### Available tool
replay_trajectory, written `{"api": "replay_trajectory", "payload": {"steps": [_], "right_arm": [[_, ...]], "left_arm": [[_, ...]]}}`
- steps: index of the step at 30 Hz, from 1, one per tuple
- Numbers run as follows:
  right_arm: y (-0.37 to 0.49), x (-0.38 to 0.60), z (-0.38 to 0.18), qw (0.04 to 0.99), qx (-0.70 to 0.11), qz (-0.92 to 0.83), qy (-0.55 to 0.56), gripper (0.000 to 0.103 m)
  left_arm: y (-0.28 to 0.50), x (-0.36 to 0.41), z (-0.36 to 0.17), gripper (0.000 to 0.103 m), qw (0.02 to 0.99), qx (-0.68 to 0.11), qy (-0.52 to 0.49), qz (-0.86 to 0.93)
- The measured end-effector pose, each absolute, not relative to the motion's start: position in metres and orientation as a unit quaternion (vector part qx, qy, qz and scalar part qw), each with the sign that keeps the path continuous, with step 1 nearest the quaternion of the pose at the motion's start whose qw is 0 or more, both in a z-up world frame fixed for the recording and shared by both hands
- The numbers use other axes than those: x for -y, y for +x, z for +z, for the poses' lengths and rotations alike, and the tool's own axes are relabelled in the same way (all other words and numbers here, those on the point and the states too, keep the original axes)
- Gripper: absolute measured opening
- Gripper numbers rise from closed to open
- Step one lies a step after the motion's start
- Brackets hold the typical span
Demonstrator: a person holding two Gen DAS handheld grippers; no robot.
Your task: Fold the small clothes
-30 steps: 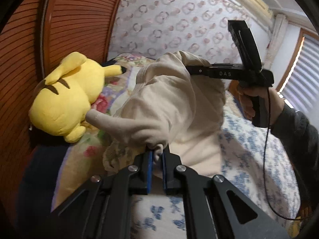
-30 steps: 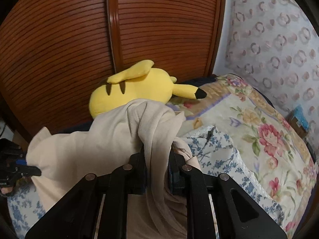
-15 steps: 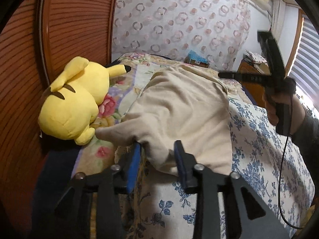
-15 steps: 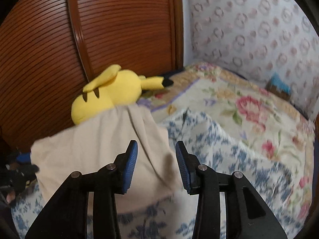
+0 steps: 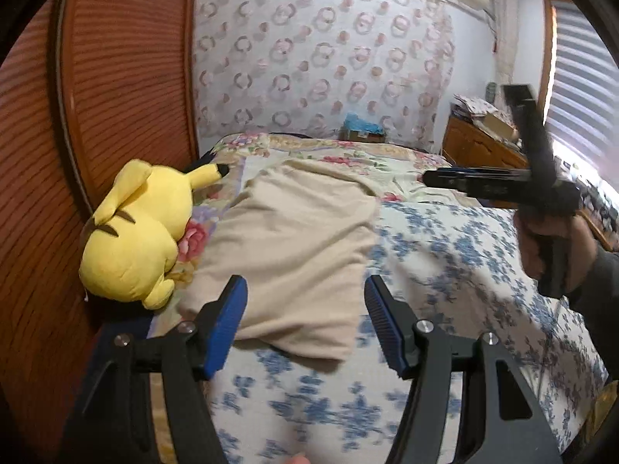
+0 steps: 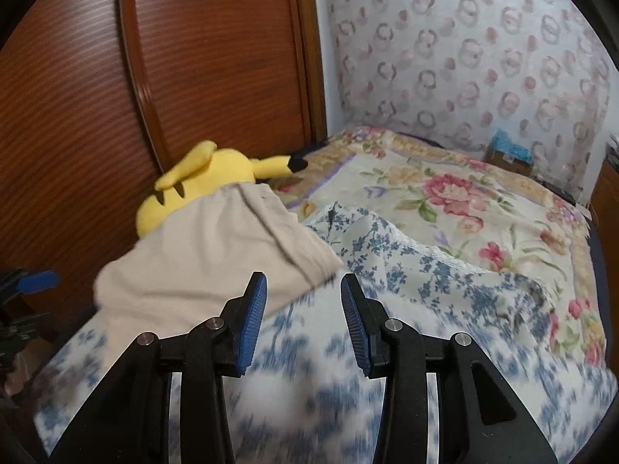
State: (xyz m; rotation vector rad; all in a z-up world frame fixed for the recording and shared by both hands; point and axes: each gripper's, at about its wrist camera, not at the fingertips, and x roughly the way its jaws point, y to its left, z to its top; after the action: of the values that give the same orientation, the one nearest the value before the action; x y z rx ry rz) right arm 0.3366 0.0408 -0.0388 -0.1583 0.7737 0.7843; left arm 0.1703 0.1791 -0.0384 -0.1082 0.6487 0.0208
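Left tool [image 5: 305, 323] angled downward, blue-padded jaws opening, pads [image 5: 228, 324] clear of any contact, nothing pinched. Right tool [image 6: 303, 319] also tilted down, jaws parted and gripping nothing. In the left wrist view, right tool [image 5: 429, 178] seen from the side, pointing left, gripped by a hand [image 5: 549, 243] in a dark sleeve [image 5: 599, 286] at the handle.

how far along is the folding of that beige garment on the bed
Done: the beige garment lies flat on the blue-flowered sheet, beside the yellow plush. In hand: nothing; the left gripper is opening, the right gripper stands open, both empty. Left: possibly further folds; I can't tell.
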Motion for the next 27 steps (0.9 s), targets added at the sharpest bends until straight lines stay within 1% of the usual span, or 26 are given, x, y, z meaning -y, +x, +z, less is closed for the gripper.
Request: {"api": "replay_trajectory", "payload": {"steps": [8, 14, 16, 21, 27], "right_arm": [[0.254, 0.053, 0.002, 0.879, -0.337, 0.334, -0.048, 0.041], [0.201, 0.120, 0.029, 0.905, -0.309, 0.293, -0.026, 0.053], [0.187, 0.137, 0.035, 0.911, -0.305, 0.276, -0.022, 0.059], [0.155, 0.178, 0.048, 0.928, -0.296, 0.226, -0.018, 0.062], [0.131, 0.204, 0.060, 0.941, -0.280, 0.188, -0.018, 0.062]], "left_arm": [[0.154, -0.111, -0.012, 0.062, 0.952, -0.305, -0.038, -0.016], [0.141, -0.068, 0.008, 0.062, 0.957, -0.286, -0.028, -0.031], [0.137, -0.055, 0.014, 0.062, 0.959, -0.279, -0.023, -0.029], [0.126, -0.030, 0.028, 0.062, 0.965, -0.260, -0.027, -0.028], [0.120, -0.014, 0.038, 0.063, 0.967, -0.251, -0.025, -0.030]]}}
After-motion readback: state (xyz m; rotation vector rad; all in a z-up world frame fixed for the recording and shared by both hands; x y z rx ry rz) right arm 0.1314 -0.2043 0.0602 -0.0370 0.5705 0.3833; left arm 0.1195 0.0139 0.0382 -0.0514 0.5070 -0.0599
